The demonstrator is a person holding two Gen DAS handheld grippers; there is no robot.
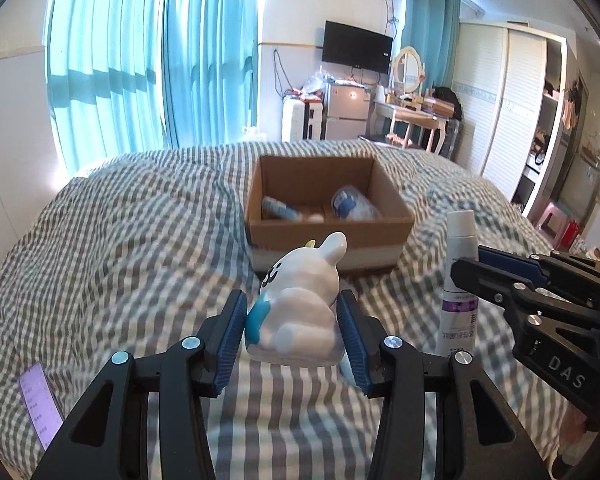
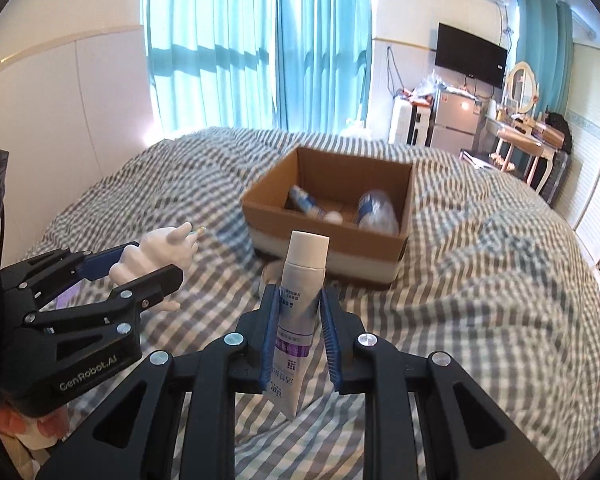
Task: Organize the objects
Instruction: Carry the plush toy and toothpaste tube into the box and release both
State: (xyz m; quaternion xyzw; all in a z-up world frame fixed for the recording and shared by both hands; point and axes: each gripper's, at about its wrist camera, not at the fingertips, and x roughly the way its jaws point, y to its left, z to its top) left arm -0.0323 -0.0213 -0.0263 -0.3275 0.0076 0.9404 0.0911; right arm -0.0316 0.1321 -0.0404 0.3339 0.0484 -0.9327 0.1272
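Both tilted downward over the bed; left gripper around rabbit figurine; right gripper around tube

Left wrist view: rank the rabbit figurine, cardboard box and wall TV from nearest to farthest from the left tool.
1. Rabbit figurine: between the left tool's pads.
2. Cardboard box: just beyond, on the bed.
3. Wall TV: across the room.
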